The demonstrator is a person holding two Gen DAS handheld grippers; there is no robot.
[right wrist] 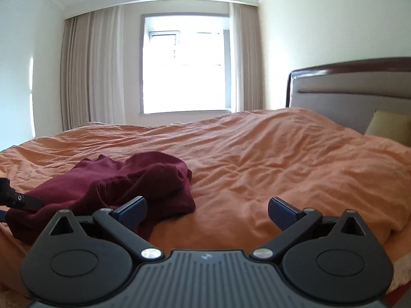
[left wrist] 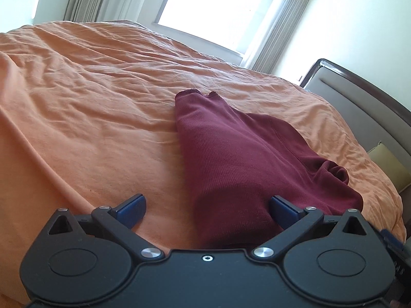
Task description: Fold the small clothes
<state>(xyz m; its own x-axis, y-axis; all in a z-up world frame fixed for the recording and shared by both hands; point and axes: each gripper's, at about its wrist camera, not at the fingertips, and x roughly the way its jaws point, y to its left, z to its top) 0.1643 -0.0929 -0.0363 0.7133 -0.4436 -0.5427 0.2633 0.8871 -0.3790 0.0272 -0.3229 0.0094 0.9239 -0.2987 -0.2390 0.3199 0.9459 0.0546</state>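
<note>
Orange bedspread (left wrist: 90, 102) under a crumpled maroon garment (left wrist: 231, 154), left gripper (left wrist: 208, 210) and right gripper (right wrist: 206, 211) fingers wide, empty.

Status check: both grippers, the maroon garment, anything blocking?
Left gripper open over maroon garment, no grip. Right gripper open, empty. Garment bunched on orange bedspread. Nothing blocking.

It was a home bedroom: a bed (right wrist: 257, 166) with an orange cover, a padded headboard (right wrist: 354, 95), and a curtained window (right wrist: 185, 64).
</note>
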